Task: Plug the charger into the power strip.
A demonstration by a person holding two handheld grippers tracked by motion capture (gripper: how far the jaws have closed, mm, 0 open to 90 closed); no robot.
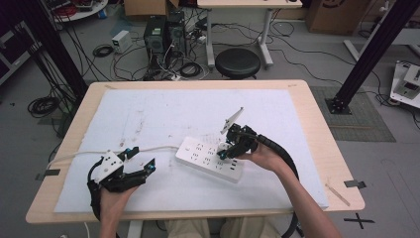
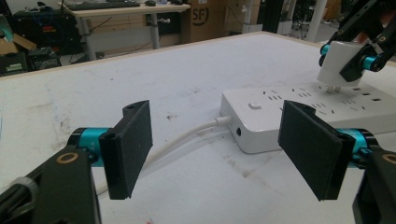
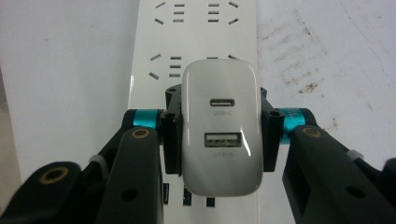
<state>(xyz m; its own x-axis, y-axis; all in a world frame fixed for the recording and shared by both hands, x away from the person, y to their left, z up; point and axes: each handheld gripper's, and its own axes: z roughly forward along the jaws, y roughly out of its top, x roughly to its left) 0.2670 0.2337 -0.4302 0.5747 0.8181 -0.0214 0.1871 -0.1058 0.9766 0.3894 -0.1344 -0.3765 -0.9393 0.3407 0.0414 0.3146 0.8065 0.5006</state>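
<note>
A white power strip (image 1: 210, 158) lies near the middle of the white mat, its white cable (image 1: 148, 148) running off to the left. My right gripper (image 1: 229, 149) is shut on a white USB charger (image 3: 220, 128) whose face carries a USB-C and a USB-A port. The charger (image 2: 337, 60) stands upright over the power strip (image 2: 299, 114) with its prongs at the sockets. My left gripper (image 1: 140, 163) rests at the front left of the mat, jaws wide apart and nothing between them. From the left gripper (image 2: 219, 149) the strip's cable end lies straight ahead.
The white mat (image 1: 163, 114) covers most of the wooden table (image 1: 317, 129). Beyond the far edge stand a black stool (image 1: 237, 62), computer cases and tangled floor cables (image 1: 168, 59). Black frame posts (image 1: 371, 49) rise at both sides.
</note>
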